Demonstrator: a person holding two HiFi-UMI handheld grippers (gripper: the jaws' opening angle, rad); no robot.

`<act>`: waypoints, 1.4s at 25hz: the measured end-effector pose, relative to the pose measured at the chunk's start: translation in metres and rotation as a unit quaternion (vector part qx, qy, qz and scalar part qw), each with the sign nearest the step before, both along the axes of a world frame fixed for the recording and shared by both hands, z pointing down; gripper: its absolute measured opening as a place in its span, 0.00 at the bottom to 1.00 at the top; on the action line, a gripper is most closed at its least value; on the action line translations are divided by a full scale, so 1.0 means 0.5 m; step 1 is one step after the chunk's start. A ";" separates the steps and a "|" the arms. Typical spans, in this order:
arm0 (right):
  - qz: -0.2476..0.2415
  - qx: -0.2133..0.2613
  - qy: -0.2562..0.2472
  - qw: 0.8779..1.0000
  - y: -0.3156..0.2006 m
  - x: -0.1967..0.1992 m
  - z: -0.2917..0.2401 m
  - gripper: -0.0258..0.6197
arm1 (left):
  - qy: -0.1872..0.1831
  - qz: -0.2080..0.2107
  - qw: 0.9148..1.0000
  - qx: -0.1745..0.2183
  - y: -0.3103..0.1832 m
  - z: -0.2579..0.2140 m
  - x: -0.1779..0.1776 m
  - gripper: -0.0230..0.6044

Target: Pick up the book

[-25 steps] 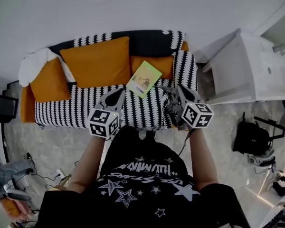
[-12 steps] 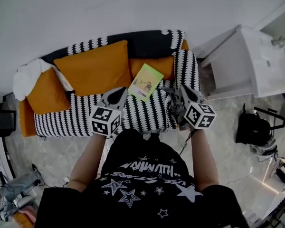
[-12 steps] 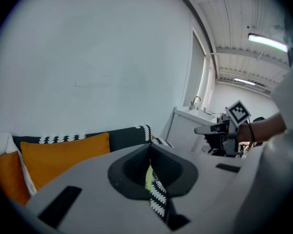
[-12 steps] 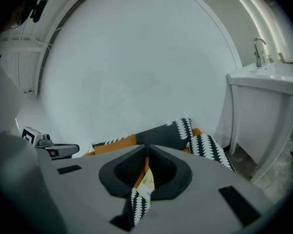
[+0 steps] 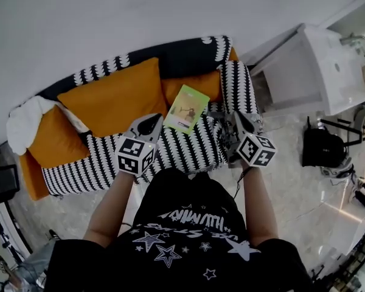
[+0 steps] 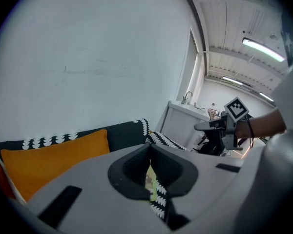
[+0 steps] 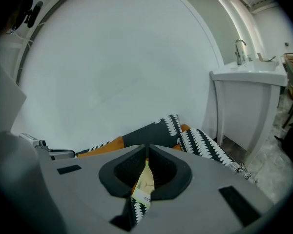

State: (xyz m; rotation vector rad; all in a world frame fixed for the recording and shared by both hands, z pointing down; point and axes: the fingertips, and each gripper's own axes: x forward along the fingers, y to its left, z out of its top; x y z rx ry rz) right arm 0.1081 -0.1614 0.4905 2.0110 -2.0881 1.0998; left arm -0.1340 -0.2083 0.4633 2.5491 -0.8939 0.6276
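A thin green book (image 5: pixel 187 108) lies flat on the black-and-white sofa seat (image 5: pixel 188 145), against a small orange cushion. My left gripper (image 5: pixel 153 119) hovers just left of the book, jaws shut with nothing in them. My right gripper (image 5: pixel 236 119) hovers to the right of the book, also shut and holding nothing. In the left gripper view the left gripper (image 6: pixel 149 149) points at the book (image 6: pixel 149 180), which shows through a narrow slit between the jaws. The right gripper view shows the right gripper (image 7: pixel 146 150) aimed at the book (image 7: pixel 145 182), a short way off.
A large orange cushion (image 5: pixel 115 96) and a white cloth (image 5: pixel 21 120) lie on the sofa's left part. A patterned armrest (image 5: pixel 237 90) ends the sofa on the right. Beyond it stands a white sink cabinet (image 5: pixel 304 72), with a black bag (image 5: pixel 319 148) on the floor.
Both grippers have come a little closer to the book and dipped. The book has not moved on the sofa. Both pairs of jaws stay shut.
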 end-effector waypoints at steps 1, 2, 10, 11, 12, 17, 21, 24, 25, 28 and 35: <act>0.011 -0.005 0.003 1.000 0.001 0.000 0.007 0.09 | 0.001 0.006 1.000 -0.005 -0.006 0.010 -0.001 0.05; 0.023 -0.010 0.007 1.000 0.005 0.002 0.013 0.09 | 0.003 0.011 1.000 -0.011 -0.011 0.021 -0.002 0.05; 0.091 -0.010 0.016 0.996 0.012 0.005 0.031 0.09 | 0.007 0.046 0.998 -0.035 -0.050 0.075 0.000 0.05; 0.093 -0.012 0.015 0.996 0.013 0.006 0.037 0.09 | 0.006 0.049 0.998 -0.035 -0.053 0.079 0.002 0.05; 0.093 -0.014 0.014 0.995 0.013 0.007 0.043 0.09 | 0.004 0.051 0.998 -0.033 -0.057 0.082 0.004 0.05; 0.085 -0.022 -0.001 0.996 0.001 0.004 0.089 0.09 | -0.008 0.041 0.999 -0.033 -0.069 0.101 0.005 0.05; 0.085 -0.016 -0.009 0.996 -0.026 0.016 0.122 0.09 | -0.010 0.024 0.999 -0.044 -0.069 0.122 0.009 0.05; 0.087 -0.007 -0.023 0.996 -0.046 0.024 0.146 0.09 | -0.022 0.024 0.998 -0.049 -0.058 0.147 0.014 0.05; 0.086 -0.005 -0.028 0.996 -0.053 0.026 0.154 0.09 | -0.028 0.023 0.998 -0.050 -0.059 0.155 0.015 0.05; 0.076 -0.004 -0.035 0.996 -0.072 0.031 0.177 0.09 | -0.035 0.013 0.998 -0.055 -0.071 0.175 0.019 0.05; 0.051 0.000 -0.052 0.997 -0.102 0.032 0.213 0.09 | -0.049 0.009 0.998 -0.049 -0.116 0.207 0.047 0.05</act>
